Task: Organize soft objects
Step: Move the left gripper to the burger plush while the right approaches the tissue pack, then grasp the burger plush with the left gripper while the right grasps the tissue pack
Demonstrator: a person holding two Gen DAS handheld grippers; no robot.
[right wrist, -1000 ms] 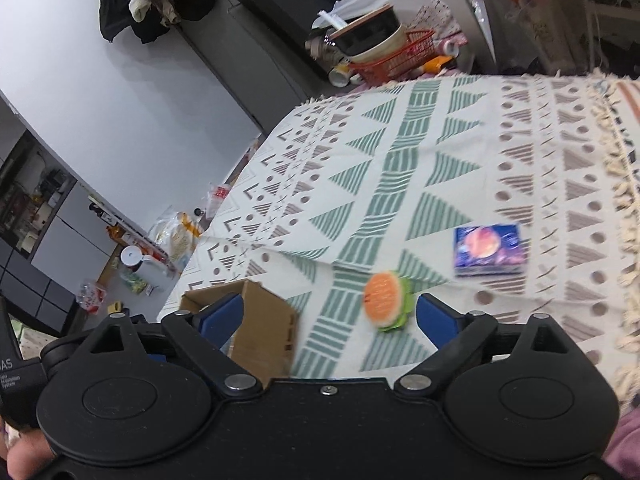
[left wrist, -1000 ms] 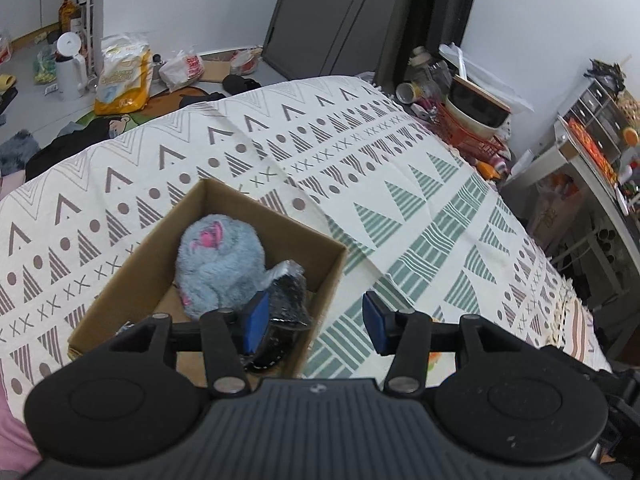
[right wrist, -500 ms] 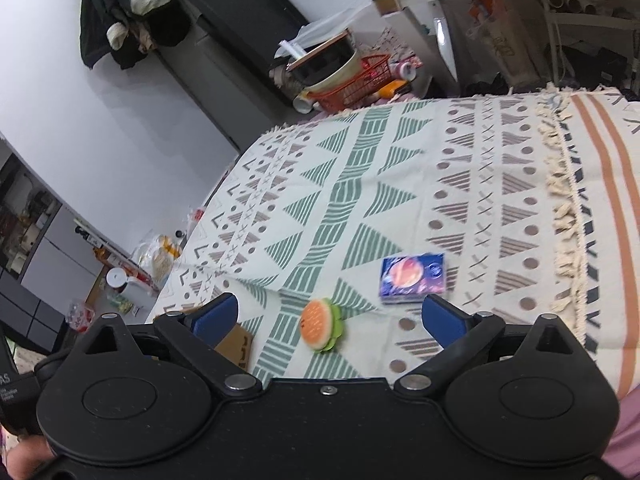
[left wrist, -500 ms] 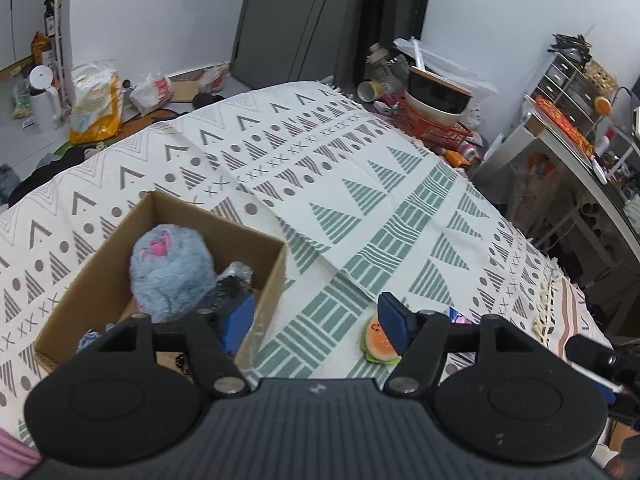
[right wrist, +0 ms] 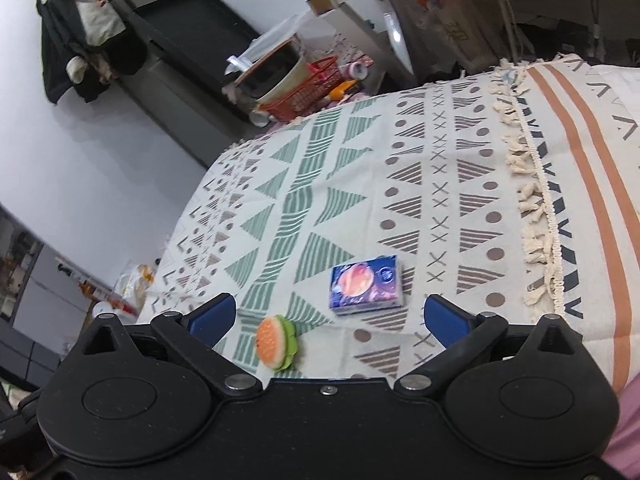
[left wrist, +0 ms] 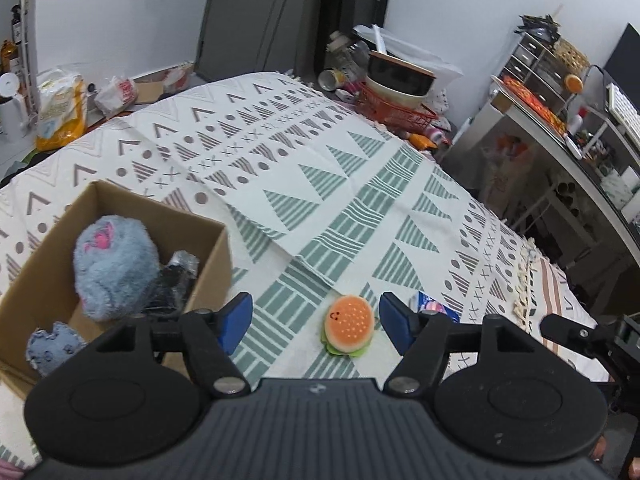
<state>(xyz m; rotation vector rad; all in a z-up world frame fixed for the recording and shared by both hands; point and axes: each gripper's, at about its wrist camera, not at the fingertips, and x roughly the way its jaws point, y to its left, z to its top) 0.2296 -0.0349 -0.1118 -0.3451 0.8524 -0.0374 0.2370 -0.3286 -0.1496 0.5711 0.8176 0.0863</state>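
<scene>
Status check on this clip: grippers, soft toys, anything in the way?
Left gripper and right gripper open, empty. Burger plush on blanket beside box; blue plush boxed. Tissue pack nearby, nothing blocking.

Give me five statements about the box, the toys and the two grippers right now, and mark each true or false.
1. The fluffy blue-grey plush toy lies inside the brown cardboard box. True.
2. The small plush hamburger is in the box. False: it lies on the patterned blanket.
3. The left gripper holds the hamburger. False: its fingers are open and empty.
4. The right gripper is open. True.
5. The blue tissue packet rests on the hamburger. False: they lie apart.
</scene>
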